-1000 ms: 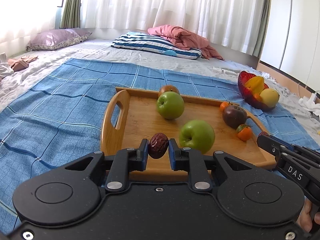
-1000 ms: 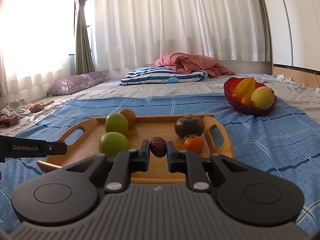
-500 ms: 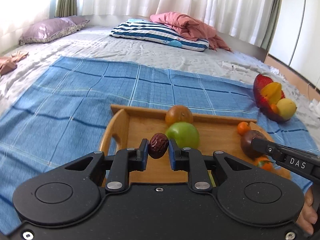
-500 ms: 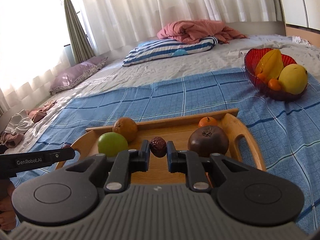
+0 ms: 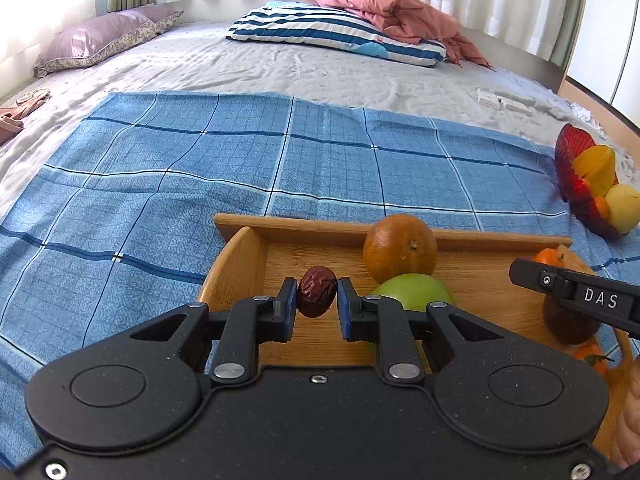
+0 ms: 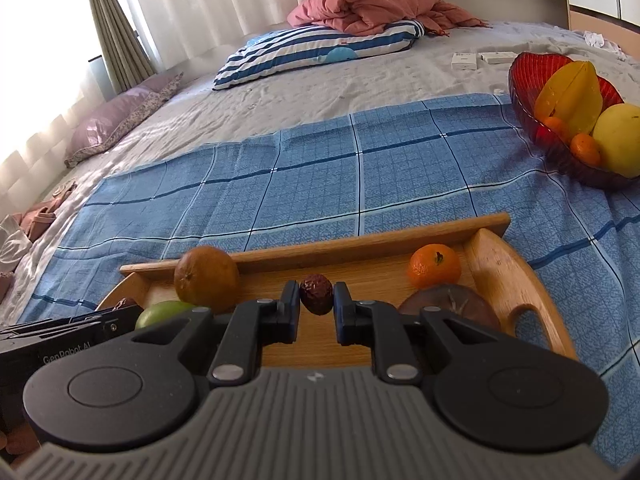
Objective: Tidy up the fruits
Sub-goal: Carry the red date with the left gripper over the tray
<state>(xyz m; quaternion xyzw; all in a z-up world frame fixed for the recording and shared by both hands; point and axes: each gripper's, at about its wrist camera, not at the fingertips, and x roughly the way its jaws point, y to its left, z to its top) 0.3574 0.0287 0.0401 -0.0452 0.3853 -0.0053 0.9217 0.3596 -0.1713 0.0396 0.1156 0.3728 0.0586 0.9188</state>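
Note:
My left gripper [image 5: 317, 294] is shut on a wrinkled red date [image 5: 317, 291], held above the left end of the wooden tray [image 5: 280, 228]. My right gripper [image 6: 316, 295] is shut on a second red date [image 6: 316, 293] above the tray's middle [image 6: 400, 240]. On the tray lie an orange [image 5: 400, 249], a green apple [image 5: 412, 292], a dark round fruit [image 6: 452, 306] and a small tangerine [image 6: 434, 265]. The right gripper's side shows in the left view [image 5: 576, 300].
A red glass bowl [image 6: 524, 116] with starfruit, a yellow fruit and small oranges sits at the right on the blue checked cloth [image 5: 200, 176]. A striped pillow [image 5: 332, 34], a pink blanket and a purple pillow lie farther back on the bed.
Both grippers have risen and tilted downward over the tray, each still holding its date. The fruits have dropped lower in both views; the bowl has shifted toward the right edge.

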